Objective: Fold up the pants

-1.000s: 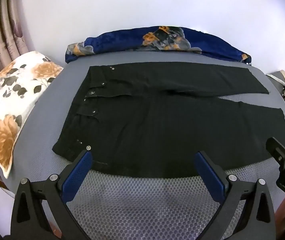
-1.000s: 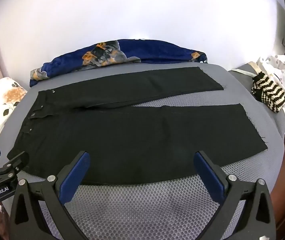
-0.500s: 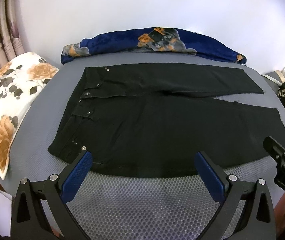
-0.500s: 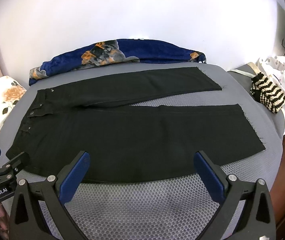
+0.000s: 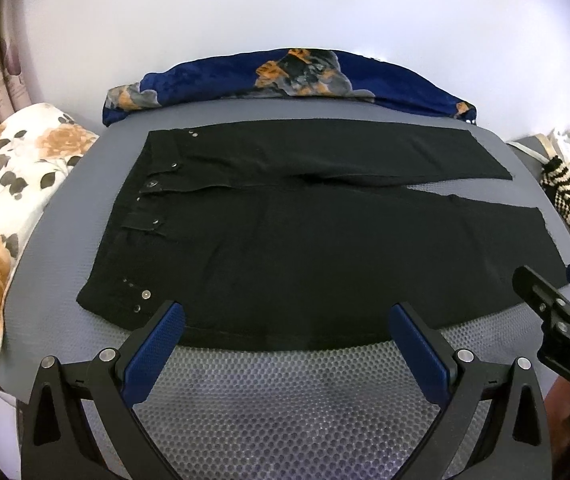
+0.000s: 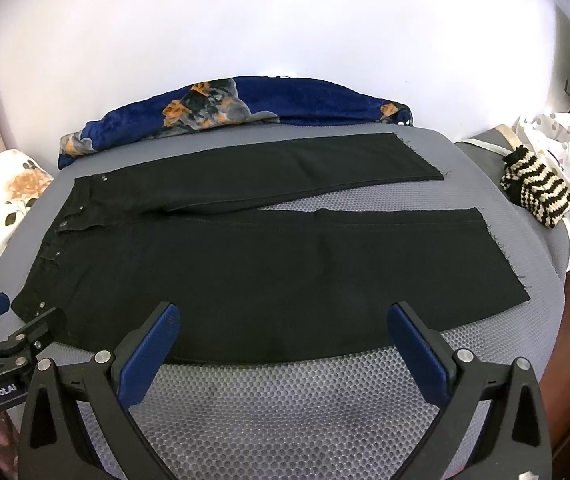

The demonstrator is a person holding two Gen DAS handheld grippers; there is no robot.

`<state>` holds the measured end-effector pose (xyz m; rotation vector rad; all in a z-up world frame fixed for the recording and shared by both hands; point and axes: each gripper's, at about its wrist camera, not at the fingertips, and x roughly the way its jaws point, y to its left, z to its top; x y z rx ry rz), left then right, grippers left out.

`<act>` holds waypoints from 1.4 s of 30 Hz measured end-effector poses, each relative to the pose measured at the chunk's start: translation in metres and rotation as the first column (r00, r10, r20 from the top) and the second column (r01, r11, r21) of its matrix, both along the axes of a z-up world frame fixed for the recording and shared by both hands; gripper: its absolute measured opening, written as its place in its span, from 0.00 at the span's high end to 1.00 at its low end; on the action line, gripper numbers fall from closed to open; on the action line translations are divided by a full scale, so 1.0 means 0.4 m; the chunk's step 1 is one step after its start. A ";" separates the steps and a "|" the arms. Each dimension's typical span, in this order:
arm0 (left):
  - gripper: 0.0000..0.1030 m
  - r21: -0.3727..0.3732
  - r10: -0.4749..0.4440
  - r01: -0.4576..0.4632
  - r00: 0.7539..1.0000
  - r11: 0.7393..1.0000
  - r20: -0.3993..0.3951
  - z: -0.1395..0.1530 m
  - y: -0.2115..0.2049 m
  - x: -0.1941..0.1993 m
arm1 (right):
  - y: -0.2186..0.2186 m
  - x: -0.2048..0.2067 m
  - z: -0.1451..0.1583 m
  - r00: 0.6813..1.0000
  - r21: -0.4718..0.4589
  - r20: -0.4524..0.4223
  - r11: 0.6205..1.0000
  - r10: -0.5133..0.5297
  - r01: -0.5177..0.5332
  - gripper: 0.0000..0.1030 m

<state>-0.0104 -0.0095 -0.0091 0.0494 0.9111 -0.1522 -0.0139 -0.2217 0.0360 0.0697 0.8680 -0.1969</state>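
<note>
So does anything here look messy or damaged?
Slightly. The black pants lie flat but the legs splay apart, and both cut hems are frayed, with loose threads. A striped knit item sits beside them on the right.

Floral pillow (image 5: 13, 208) cut off left

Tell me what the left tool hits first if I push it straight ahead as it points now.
Probably the near edge of the black pants. The left tool is open and sits just short of it over the grey mesh mat, nothing between. Its height above the cloth is unclear.
</note>
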 end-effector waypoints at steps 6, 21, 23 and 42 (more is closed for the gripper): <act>0.02 0.010 0.011 -0.011 1.000 1.000 0.010 0.001 -0.002 0.001 | 0.000 0.003 -0.001 1.000 -0.019 -0.009 1.000 0.007 -0.007 0.00; 0.02 0.049 0.035 -0.036 0.999 0.998 0.033 0.004 0.001 0.006 | -0.006 0.010 -0.010 1.000 -0.034 -0.025 0.999 -0.001 0.000 0.00; 0.02 0.050 0.032 -0.034 0.999 0.998 0.033 0.002 -0.001 0.007 | -0.007 0.010 -0.010 1.000 -0.035 -0.026 0.999 -0.004 0.003 0.00; 0.02 0.053 0.049 -0.050 0.998 0.997 0.026 -0.008 0.005 0.023 | -0.009 0.024 -0.023 0.999 -0.030 -0.048 1.000 0.004 -0.005 0.00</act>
